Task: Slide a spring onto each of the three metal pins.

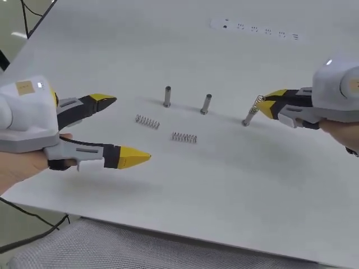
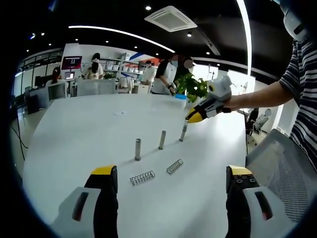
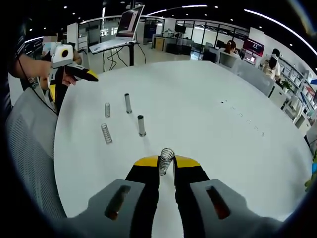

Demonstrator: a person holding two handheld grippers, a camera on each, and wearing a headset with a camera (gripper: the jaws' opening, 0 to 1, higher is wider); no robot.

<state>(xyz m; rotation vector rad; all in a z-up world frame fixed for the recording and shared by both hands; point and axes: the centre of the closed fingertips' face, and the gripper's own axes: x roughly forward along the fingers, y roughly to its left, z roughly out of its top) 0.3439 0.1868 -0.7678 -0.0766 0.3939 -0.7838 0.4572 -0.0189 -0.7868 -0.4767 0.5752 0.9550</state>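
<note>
Just at the top of the leaning end pin (image 1: 249, 116), a spring (image 3: 167, 153) sits pinched in the right gripper (image 1: 267, 102); the left gripper (image 1: 129, 128) hangs wide open.

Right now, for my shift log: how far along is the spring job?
Done: nothing yet. In hand: the right gripper pinches one spring over the pin nearest it. Remaining: two loose springs lie on the table beside two bare pins; the left gripper is open.
</note>
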